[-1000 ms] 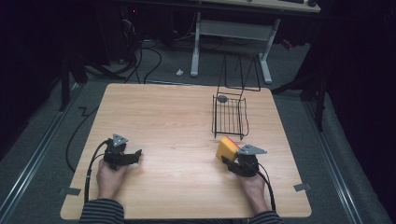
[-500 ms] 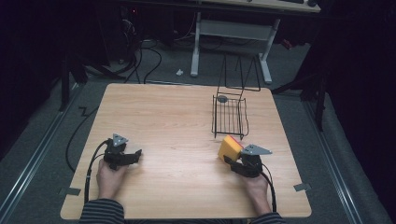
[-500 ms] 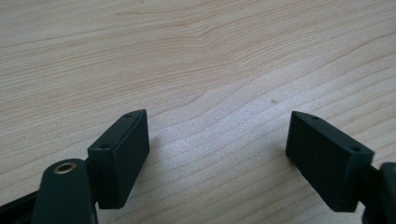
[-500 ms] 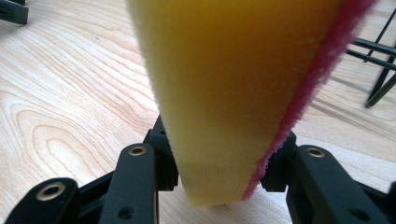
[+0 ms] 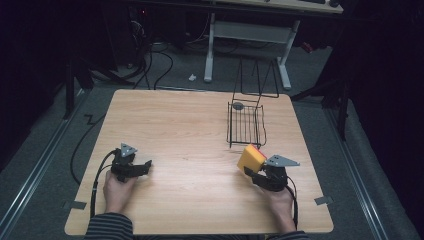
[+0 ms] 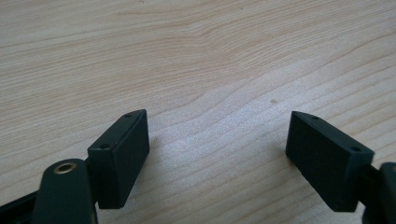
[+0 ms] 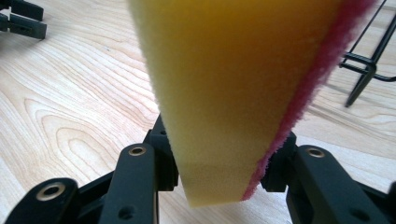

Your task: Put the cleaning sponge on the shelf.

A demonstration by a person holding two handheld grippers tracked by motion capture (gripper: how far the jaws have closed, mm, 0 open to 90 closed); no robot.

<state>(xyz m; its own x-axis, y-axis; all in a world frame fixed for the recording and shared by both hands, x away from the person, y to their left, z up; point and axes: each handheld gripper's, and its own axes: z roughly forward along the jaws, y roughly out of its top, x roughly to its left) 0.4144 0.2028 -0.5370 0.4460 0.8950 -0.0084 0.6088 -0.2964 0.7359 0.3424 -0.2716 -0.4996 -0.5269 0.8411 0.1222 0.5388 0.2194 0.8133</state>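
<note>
- right gripper (image 5: 256, 172): jaws clenched on the one sponge (image 5: 251, 158) (yellow foam with a pink scouring face), gripped at its lower end so the rest stands up past the jaws; in the right gripper view the sponge (image 7: 233, 88) is held clear above the desk.
- left gripper (image 5: 141, 167): jaws released, wide apart with only bare wood between them; it rests on the desk (image 5: 190, 135), well apart from the sponge.
- step in hand, as i judge it: carrying the sponge toward the wire basket (image 5: 246, 125), which stands just beyond it.
- next move calls for lifting over the basket's near rim, then releasing inside.
- count: one sponge, one wire basket, two grippers, and one small grey round thing (image 5: 238, 105) at the basket's far end (too small to name).
</note>
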